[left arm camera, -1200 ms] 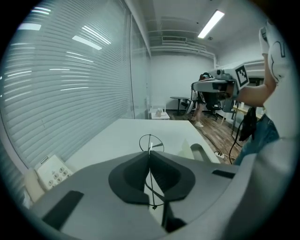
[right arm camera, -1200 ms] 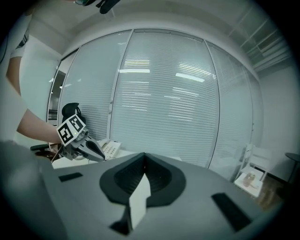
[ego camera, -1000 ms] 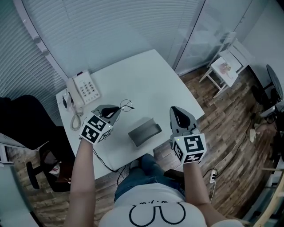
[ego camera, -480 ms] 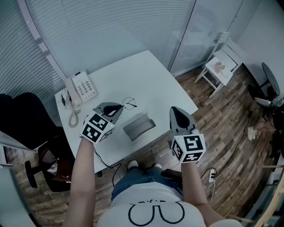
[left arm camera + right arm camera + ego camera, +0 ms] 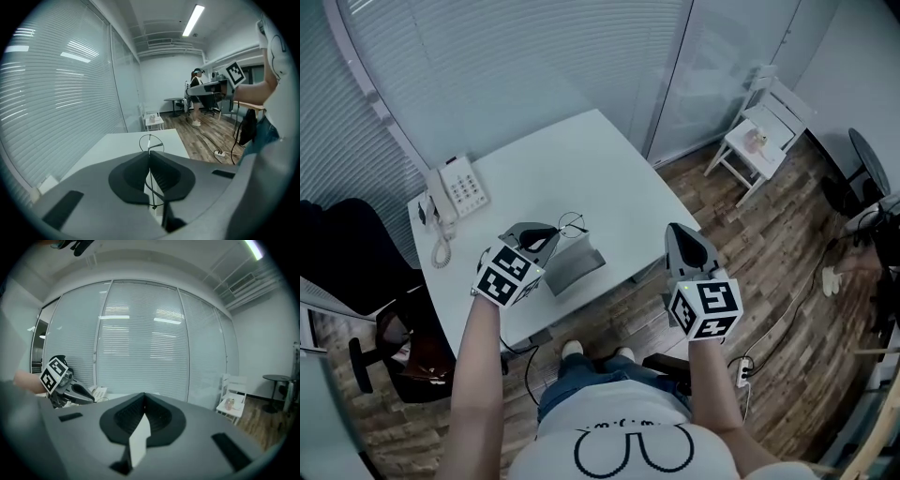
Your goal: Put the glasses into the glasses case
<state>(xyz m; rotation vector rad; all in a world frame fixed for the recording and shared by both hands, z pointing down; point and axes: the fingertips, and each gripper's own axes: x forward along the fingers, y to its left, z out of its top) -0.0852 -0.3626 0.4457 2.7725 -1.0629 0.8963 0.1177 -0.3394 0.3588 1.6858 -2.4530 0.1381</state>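
Two grippers show here, and only one has something in it. The left gripper has its jaws pressed together on a thin wire part of the glasses. In the left gripper view the jaws pinch that wire, and one round lens ring pokes out in front of the tips. We think the glasses are held this way so that the front end hangs free and can go into the case first. The thin wire could slip or bend, so a soft, slow move looks best to us.

The glasses are up in the air, not lying on the counter. The case lies on the counter near its front edge, just beside the left gripper and a bit below the glasses. It looks open to us, with its hollow side up, ready to take them. So the glasses are close to the case but not in it yet.

The right gripper is off to the side, past the counter's edge and over the wood floor. Its jaws are together with nothing between them. We think it waits there to help hold the case.

A phone sits at the far corner, well apart from the case.
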